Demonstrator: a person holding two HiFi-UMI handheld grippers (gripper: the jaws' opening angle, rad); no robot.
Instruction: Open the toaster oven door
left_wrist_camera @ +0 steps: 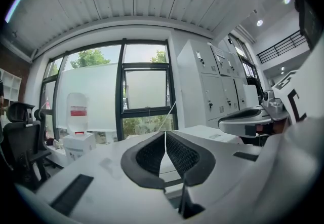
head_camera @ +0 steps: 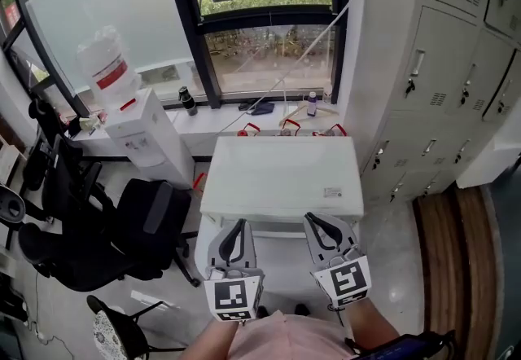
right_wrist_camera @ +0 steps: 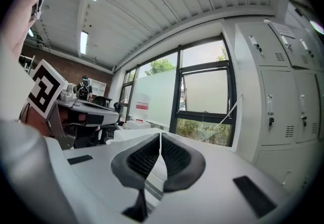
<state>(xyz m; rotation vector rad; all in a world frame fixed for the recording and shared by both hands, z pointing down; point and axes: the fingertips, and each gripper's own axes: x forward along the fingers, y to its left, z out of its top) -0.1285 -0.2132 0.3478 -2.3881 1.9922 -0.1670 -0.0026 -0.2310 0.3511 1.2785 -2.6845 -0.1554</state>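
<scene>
No toaster oven shows in any view. In the head view my left gripper (head_camera: 238, 225) and right gripper (head_camera: 314, 220) hang side by side at the near edge of a bare white table (head_camera: 281, 179), pointing at the window. Each carries its marker cube closest to me. In the left gripper view the left gripper (left_wrist_camera: 165, 135) has its dark pads (left_wrist_camera: 152, 154) pressed together at the tips, with nothing between them. The right gripper (right_wrist_camera: 160, 136) looks the same in the right gripper view, its pads (right_wrist_camera: 174, 157) touching and empty.
A water dispenser (head_camera: 138, 126) and a black office chair (head_camera: 122, 228) stand left of the table. Grey lockers (head_camera: 456, 81) line the right wall. The window sill (head_camera: 244, 118) behind the table holds small bottles (head_camera: 312, 103) and cables.
</scene>
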